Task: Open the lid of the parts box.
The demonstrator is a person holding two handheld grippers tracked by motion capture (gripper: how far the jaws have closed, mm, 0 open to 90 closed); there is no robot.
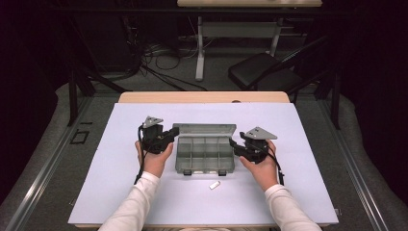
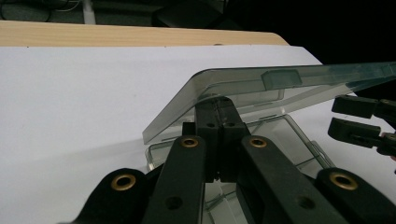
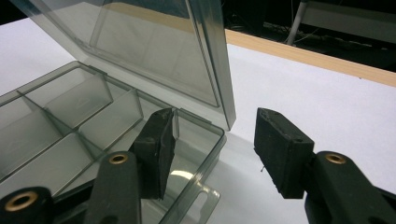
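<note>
A clear grey compartment box point(image 1: 202, 155) stands on the white mat with its lid point(image 1: 204, 129) raised partway toward the far side. My left gripper point(image 1: 172, 134) is at the box's left end. In the left gripper view its jaws point(image 2: 217, 105) are shut together, tips up against the underside of the tilted lid point(image 2: 280, 79). My right gripper point(image 1: 234, 144) is at the box's right end and open. In the right gripper view it point(image 3: 215, 116) straddles the box's end wall point(image 3: 205, 128), one jaw inside the compartment, the other outside over the mat. The compartments look empty.
A small white piece point(image 1: 214, 185) lies on the mat point(image 1: 120, 183) just in front of the box. The wooden table edge point(image 1: 144, 97) shows behind the mat. A black chair point(image 1: 262, 70) and cables sit on the floor beyond.
</note>
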